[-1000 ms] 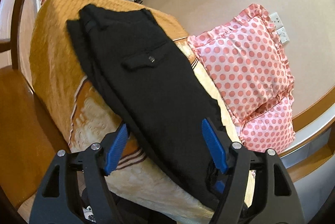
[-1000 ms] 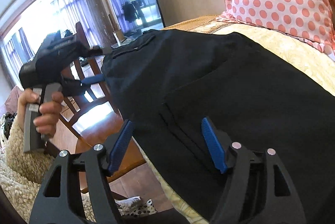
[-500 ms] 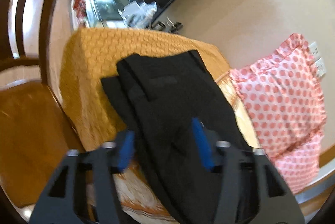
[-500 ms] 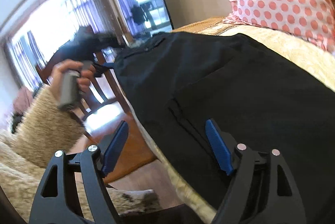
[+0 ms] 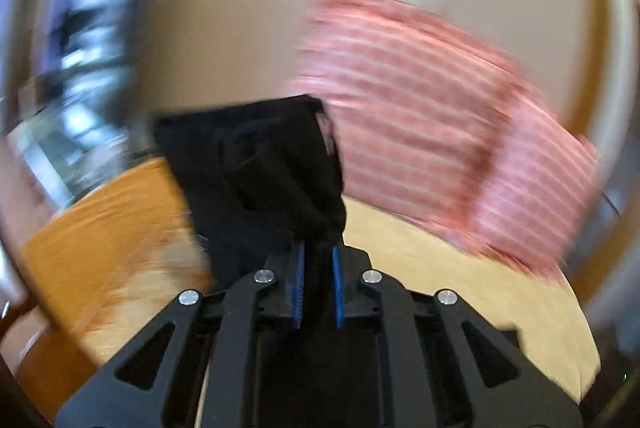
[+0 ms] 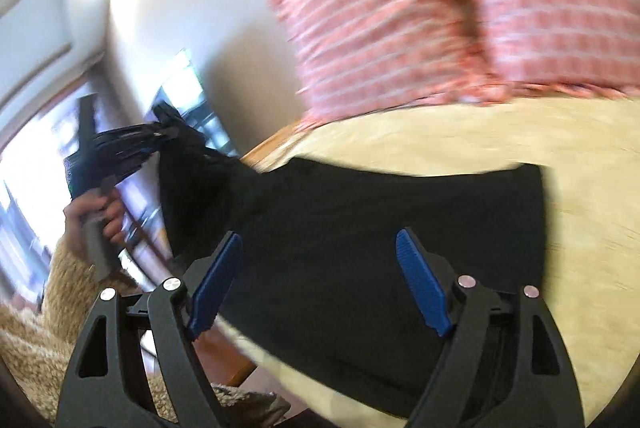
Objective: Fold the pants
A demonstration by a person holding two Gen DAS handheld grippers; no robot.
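Status: left hand-held gripper (image 5: 318, 280), open one second ago, now clenched on pants (image 6: 360, 248) end, raised above bed (image 6: 580, 167) left edge. Remainder flat on bed below released right hand-held gripper (image 6: 320, 280). Fold-over judged begun.

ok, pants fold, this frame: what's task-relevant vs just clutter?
In play:
- black pants
- left gripper, shut on a lifted pants end
- right gripper, open over the pants
- yellow bedspread they lie on

Lying about:
- pink pillows
- TV
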